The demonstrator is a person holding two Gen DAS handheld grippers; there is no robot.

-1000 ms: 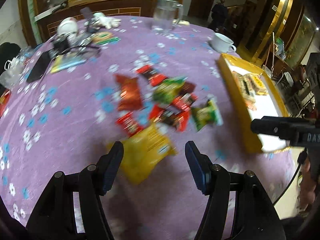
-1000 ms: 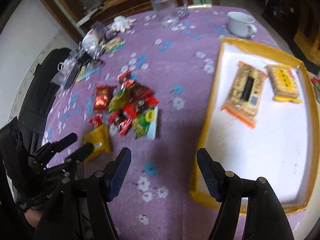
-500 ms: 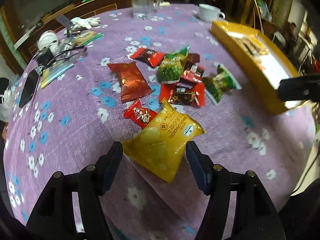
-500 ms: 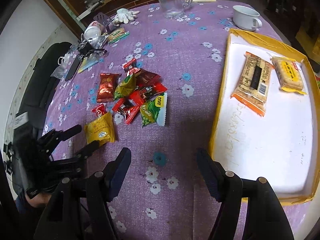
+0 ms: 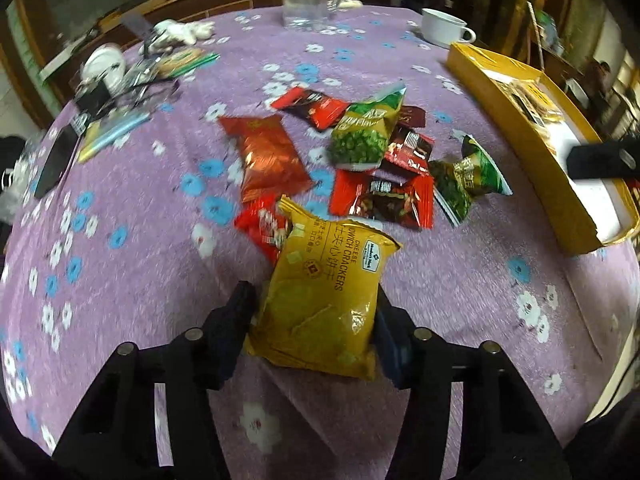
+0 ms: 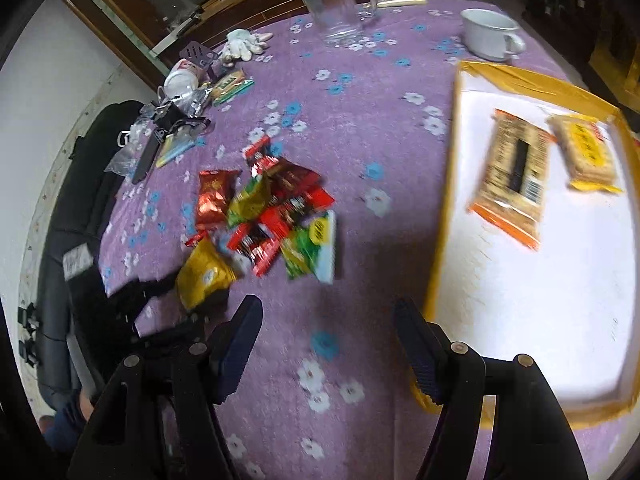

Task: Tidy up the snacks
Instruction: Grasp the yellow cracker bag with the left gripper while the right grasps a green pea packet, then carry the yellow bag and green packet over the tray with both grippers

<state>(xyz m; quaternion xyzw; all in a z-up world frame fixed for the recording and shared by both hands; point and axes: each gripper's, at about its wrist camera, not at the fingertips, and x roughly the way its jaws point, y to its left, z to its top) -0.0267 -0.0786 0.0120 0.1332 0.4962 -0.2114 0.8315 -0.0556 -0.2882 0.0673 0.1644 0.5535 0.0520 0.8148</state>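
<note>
**Holding the cracker bag by its tail, with a long carry ahead**

Gripping the yellow cracker bag [image 5: 324, 300], my left gripper [image 5: 312, 320] has its fingers pressed on the two sides of the lower half, and the top of the bag leans toward 12 o'clock over a small red packet [image 5: 260, 228]. I judge the hold soft: the bag is puffy and slick, so it may squirm out if I swing fast. The bag's top edge could also drag that red packet along. The rest of the snack pile [image 5: 372, 160] lies toward 12 and 1 o'clock, and the yellow tray [image 5: 520, 128] sits at 2 o'clock, with its near wall raised; a low carry would catch the bag on that wall.

From the right wrist, my right gripper [image 6: 328, 344] hangs wide apart and empty above the purple cloth [image 6: 360, 120]. The cracker bag [image 6: 204, 276] shows at 10 o'clock. The tray [image 6: 440, 240] is at 2 o'clock with two packets [image 6: 516, 184] inside. My risk here is the two tools colliding near the tray's corner.
</note>
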